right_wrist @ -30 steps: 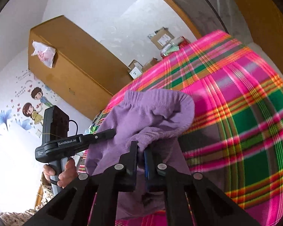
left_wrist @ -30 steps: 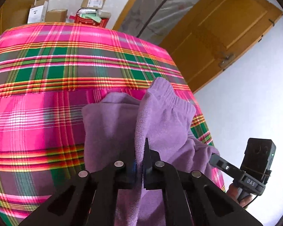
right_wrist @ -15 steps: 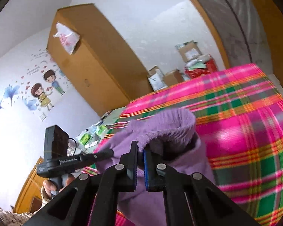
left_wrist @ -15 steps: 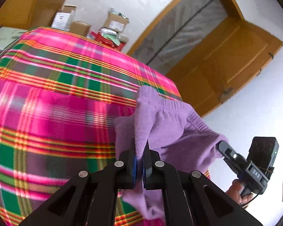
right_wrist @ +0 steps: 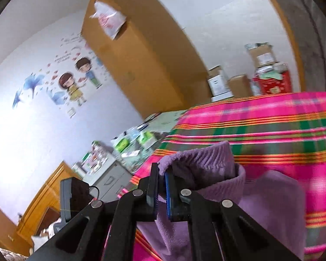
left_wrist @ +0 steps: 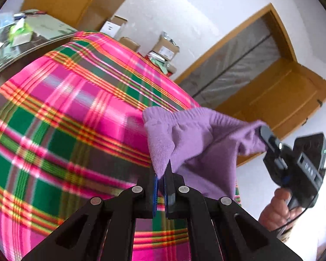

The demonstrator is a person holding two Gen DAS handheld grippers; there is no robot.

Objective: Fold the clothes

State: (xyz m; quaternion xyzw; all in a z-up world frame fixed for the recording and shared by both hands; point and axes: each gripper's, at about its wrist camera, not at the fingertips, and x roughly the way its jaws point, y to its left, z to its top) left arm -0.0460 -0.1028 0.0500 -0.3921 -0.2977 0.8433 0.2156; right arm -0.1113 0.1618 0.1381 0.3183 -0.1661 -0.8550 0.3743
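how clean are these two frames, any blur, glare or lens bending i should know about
Left wrist view: the plaid blanket smears with motion blur, the door frame bows from the fisheye, while the left gripper and purple garment stay fairly sharp. Right wrist view: the wardrobe and boxes are blurred, the wall at left is washed out, and dark vignette rings the corners.

Plaid blanket (left_wrist: 60, 117), pink, green and orange, covers bed. Cardboard boxes (left_wrist: 165, 49) stacked by white wall behind it. Red bag (right_wrist: 273, 84) beside boxes. Tall wooden wardrobe (right_wrist: 141, 50) with plastic bag (right_wrist: 107, 19) on top. Cartoon wall stickers (right_wrist: 76, 80) of two children. Cluttered side table (left_wrist: 21, 41) beside bed. Wooden door (left_wrist: 278, 100) stands open.
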